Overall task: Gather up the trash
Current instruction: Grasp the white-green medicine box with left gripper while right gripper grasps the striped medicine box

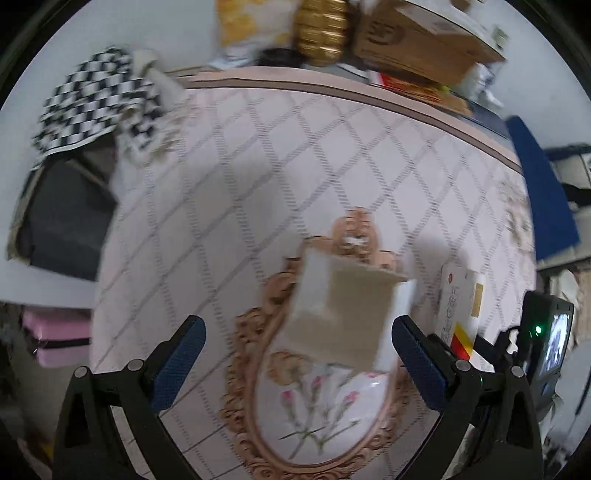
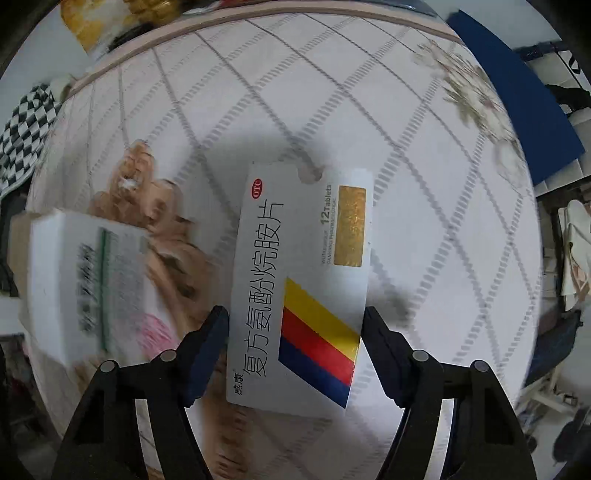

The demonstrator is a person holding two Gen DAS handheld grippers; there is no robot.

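A white medicine box with yellow, red and blue stripes lies between the fingers of my right gripper, which is shut on its near end above the patterned tablecloth. The same box shows at the right in the left wrist view. A second, blurred white and beige carton is in front of my left gripper, whose fingers stand wide apart and do not touch it. This carton appears at the left in the right wrist view.
A checkered cloth lies at the table's far left over a dark chair. Cardboard boxes and a gold object stand beyond the far edge. A blue panel lies right of the table.
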